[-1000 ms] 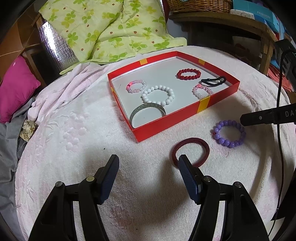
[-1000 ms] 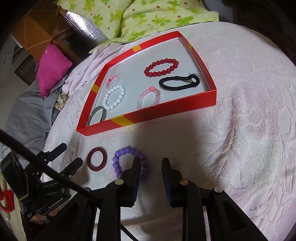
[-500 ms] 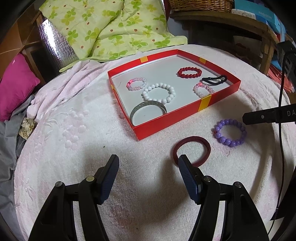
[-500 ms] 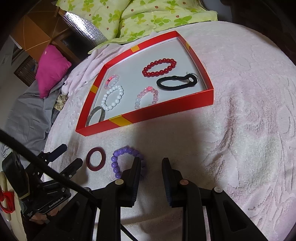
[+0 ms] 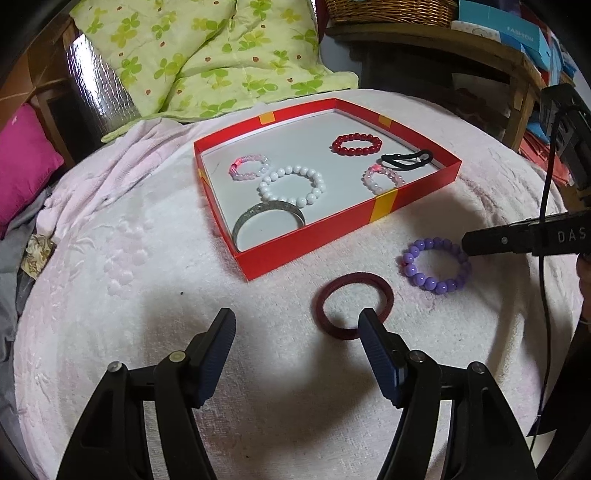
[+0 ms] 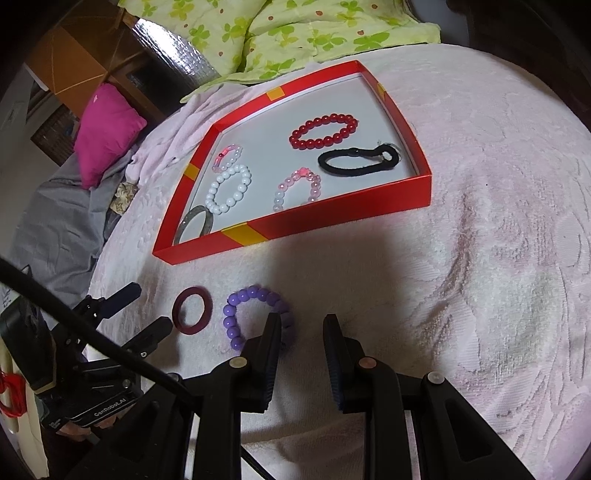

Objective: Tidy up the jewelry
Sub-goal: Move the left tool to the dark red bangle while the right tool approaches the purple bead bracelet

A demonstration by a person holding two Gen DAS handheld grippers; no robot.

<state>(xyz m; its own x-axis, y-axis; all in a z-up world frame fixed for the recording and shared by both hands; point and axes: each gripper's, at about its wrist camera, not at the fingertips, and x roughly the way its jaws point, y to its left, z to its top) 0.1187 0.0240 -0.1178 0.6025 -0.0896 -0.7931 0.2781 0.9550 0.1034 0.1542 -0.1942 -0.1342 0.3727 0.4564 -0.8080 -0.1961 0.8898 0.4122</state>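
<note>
A red tray [image 5: 343,236] [image 6: 325,218] on the pink cloth holds several bracelets and a black hair tie [image 5: 406,159] [image 6: 358,162]. Outside it lie a dark red bangle [image 5: 352,295] [image 6: 192,310] and a purple bead bracelet [image 5: 436,264] [image 6: 255,314]. My left gripper [image 5: 297,328] is open and empty, its right fingertip just over the bangle's near rim. My right gripper [image 6: 301,326] is open with a narrow gap and empty, its left finger at the purple bracelet's right side. The right gripper also shows in the left wrist view, beside the purple bracelet.
A green leaf-print quilt [image 5: 207,55] lies behind the tray. A magenta cushion [image 5: 22,162] [image 6: 107,129] sits at the left. A wooden shelf with a basket [image 5: 391,9] and boxes stands at the back right. A cable [image 5: 546,221] hangs at the right.
Both grippers have edged slightly forward toward the tray. The bangle and the purple bracelet have not moved. The jaws stay as they were.
</note>
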